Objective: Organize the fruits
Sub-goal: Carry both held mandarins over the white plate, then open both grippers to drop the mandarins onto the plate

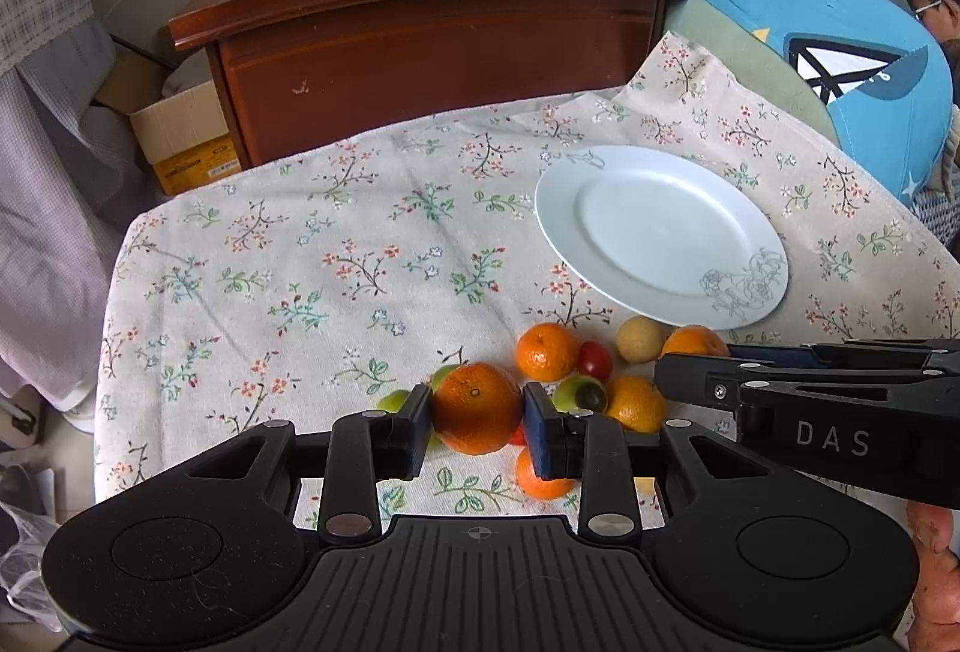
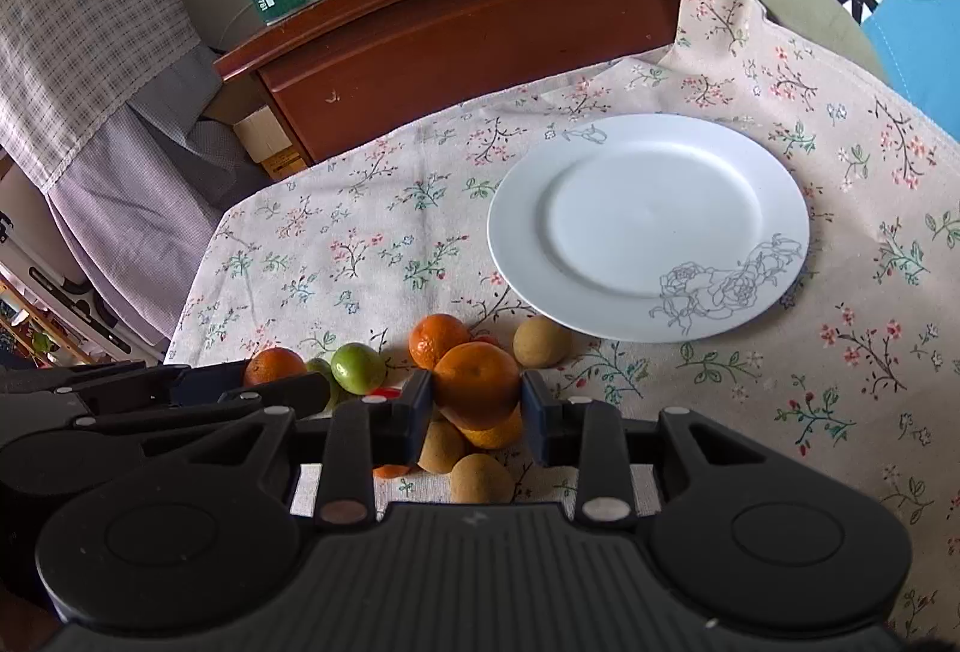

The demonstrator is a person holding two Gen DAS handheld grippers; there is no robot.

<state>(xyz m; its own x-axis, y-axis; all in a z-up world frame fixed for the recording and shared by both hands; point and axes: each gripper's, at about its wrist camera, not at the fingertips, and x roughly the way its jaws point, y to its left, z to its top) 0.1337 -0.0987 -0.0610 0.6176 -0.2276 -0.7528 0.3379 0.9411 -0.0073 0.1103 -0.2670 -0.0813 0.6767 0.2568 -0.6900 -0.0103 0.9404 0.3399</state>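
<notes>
Orange fruit sits clamped in both tools: my left gripper [image 1: 477, 421] pinches one orange [image 1: 477, 408], my right gripper [image 2: 477, 412] another orange [image 2: 477, 384], above the heap. Advised: lift straight, then lower gently onto the empty white plate [image 2: 522, 244] beyond.

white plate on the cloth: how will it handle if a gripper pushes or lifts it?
The white plate looks glazed and glossy, so probably slippery for the fingers. It is likely ceramic, so rigid and breakable if dropped. Flat and empty on the floral tablecloth, it should slide, perhaps bunching the cloth, rather than tip.
</notes>
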